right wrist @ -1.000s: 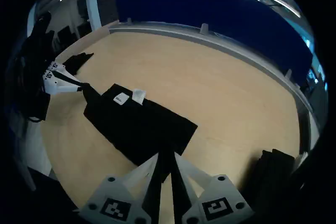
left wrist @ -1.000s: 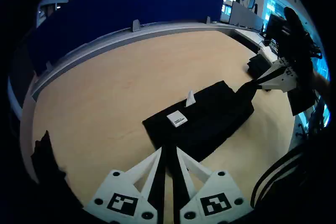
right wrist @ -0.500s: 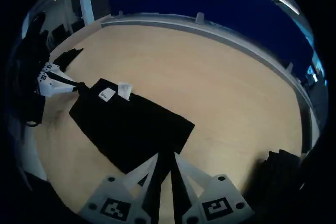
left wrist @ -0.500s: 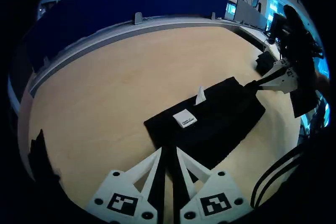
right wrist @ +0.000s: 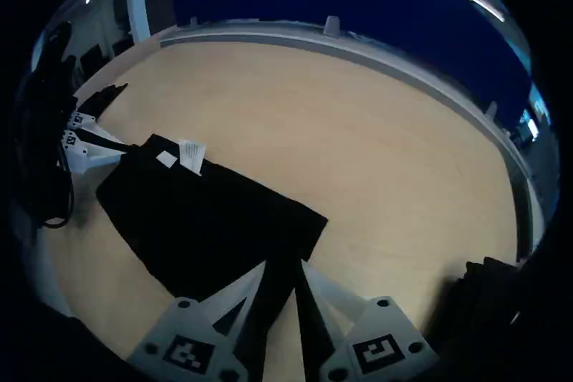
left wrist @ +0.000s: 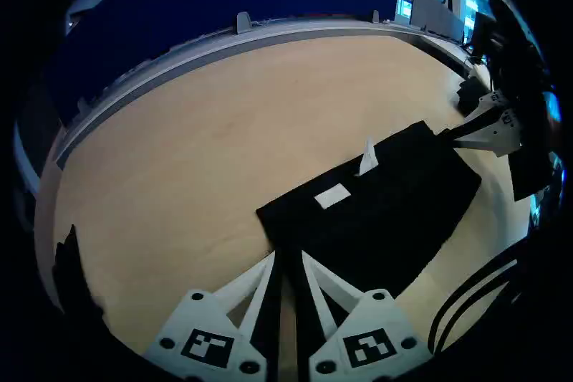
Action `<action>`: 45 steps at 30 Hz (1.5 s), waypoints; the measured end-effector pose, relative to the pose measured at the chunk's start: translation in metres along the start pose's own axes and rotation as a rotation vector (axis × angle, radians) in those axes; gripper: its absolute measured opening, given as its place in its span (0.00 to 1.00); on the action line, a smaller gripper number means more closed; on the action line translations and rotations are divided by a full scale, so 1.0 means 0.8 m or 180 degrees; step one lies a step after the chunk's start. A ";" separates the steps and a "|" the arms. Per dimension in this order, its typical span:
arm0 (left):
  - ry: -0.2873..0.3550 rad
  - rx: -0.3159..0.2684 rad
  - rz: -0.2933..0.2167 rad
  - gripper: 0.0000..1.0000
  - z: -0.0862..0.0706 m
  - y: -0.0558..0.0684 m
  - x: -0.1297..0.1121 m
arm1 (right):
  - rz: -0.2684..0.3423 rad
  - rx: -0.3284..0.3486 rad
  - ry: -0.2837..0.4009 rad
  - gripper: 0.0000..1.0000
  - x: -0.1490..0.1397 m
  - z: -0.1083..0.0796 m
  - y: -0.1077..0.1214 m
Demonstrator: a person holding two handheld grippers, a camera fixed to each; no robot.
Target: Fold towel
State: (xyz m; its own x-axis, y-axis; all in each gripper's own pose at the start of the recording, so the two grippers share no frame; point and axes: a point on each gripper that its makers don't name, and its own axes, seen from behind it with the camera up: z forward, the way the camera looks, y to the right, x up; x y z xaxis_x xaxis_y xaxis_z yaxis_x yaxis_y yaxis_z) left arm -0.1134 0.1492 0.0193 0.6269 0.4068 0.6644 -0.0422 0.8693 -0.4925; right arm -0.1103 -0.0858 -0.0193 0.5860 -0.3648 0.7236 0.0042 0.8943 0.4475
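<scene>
A black towel (left wrist: 379,213) with two white tags (left wrist: 331,196) lies spread on the light wooden table (left wrist: 215,138). My left gripper (left wrist: 290,259) is shut on the towel's near corner in the left gripper view. Far across the towel, the right gripper (left wrist: 458,137) pinches the opposite corner. In the right gripper view the towel (right wrist: 208,224) stretches away from my right gripper (right wrist: 285,267), which is shut on its near corner. The left gripper (right wrist: 127,152) holds the far end beside the tags (right wrist: 190,155).
A blue partition (left wrist: 215,2) and a grey rail (right wrist: 401,67) run along the table's far edge. Dark cloth piles sit at the table's ends (left wrist: 71,274) (right wrist: 490,289), and another dark item (right wrist: 107,95) lies behind the left gripper. A person in dark clothing (left wrist: 516,59) holds the grippers.
The two grippers have drawn apart, and the towel between them has been pulled out flatter and wider. Both views have shifted slightly with the hands.
</scene>
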 end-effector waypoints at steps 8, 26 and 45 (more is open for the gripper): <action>0.0015 0.0049 -0.0054 0.17 0.003 -0.006 0.008 | 0.0033 -0.0077 0.0047 0.28 0.007 0.006 0.008; 0.0105 0.0197 -0.0114 0.84 -0.013 -0.028 0.024 | 0.0147 -0.0209 0.0173 0.63 0.028 0.006 0.031; 0.0138 0.0171 -0.0208 0.85 -0.026 -0.021 0.025 | 0.0268 -0.0193 0.0268 1.00 0.034 -0.010 0.036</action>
State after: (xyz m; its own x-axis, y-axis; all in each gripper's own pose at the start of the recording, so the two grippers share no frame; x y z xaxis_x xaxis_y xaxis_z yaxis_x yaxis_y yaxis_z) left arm -0.0837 0.1369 0.0293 0.6627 0.3373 0.6686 -0.0411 0.9079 -0.4172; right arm -0.0877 -0.0680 0.0084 0.6522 -0.2670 0.7095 -0.0003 0.9358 0.3525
